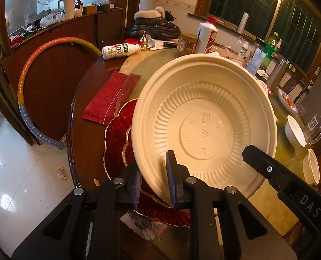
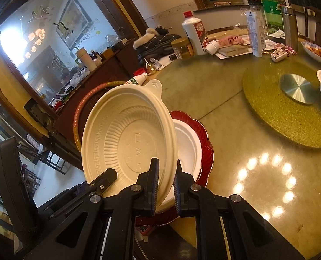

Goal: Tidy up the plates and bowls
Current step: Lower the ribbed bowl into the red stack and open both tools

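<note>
A large cream plastic bowl (image 1: 203, 117) with a ribbed wall and a small tab handle hangs tilted over a stack of red gold-edged plates (image 1: 117, 138). My left gripper (image 1: 154, 179) is shut on its near rim. The right gripper (image 1: 258, 158) reaches onto the rim from the right. In the right wrist view my right gripper (image 2: 166, 184) is shut on the rim of the cream bowl (image 2: 128, 138), and the left gripper (image 2: 108, 177) clamps the rim beside it. A white plate (image 2: 186, 147) lies on the top red plate (image 2: 206, 143) behind the bowl.
A red cloth pouch (image 1: 104, 99) lies left of the plates. Small white bowls (image 1: 295, 130) (image 1: 311, 165) stand to the right near a green turntable (image 2: 279, 117). Bottles, a jar and a furry boot (image 1: 154, 26) crowd the far side. A hoop (image 1: 30, 71) leans by the table edge.
</note>
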The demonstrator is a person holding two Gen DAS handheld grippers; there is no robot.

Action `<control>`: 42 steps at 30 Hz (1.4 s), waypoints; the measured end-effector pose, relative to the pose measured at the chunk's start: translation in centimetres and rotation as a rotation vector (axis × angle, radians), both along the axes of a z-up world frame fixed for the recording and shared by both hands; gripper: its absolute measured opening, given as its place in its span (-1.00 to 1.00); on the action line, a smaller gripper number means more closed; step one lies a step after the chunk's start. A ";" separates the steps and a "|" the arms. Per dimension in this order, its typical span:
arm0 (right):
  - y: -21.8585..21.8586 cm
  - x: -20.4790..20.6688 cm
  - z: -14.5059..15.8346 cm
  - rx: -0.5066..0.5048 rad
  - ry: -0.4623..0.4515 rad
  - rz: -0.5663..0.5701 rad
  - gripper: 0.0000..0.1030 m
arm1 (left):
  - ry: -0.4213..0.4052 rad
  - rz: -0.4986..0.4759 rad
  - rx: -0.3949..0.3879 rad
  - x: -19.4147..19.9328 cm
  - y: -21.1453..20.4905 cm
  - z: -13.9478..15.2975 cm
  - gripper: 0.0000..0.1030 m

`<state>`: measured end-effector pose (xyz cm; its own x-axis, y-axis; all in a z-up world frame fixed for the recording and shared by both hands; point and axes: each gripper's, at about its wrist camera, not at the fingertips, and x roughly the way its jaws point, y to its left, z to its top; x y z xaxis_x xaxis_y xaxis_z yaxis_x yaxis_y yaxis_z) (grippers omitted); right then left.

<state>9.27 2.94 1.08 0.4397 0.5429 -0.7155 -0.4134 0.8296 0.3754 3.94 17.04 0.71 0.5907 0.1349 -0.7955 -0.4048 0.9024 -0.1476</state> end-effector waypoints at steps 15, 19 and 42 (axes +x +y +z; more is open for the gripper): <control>0.7 0.0 -0.9 -0.015 0.026 0.007 -0.77 | 0.023 0.005 0.004 -0.1 0.3 -0.7 -0.63; 0.7 -0.1 -1.0 -0.017 0.027 0.010 -0.77 | 0.024 0.003 0.005 -0.2 0.3 -0.8 -0.63; 0.3 0.3 -1.5 0.011 0.043 0.029 -0.76 | 0.035 -0.011 0.034 -0.2 0.1 -0.6 -0.62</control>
<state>9.56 3.20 -0.45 0.3926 0.5633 -0.7270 -0.4209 0.8129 0.4025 3.75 17.10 0.11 0.5639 0.1559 -0.8110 -0.3993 0.9111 -0.1026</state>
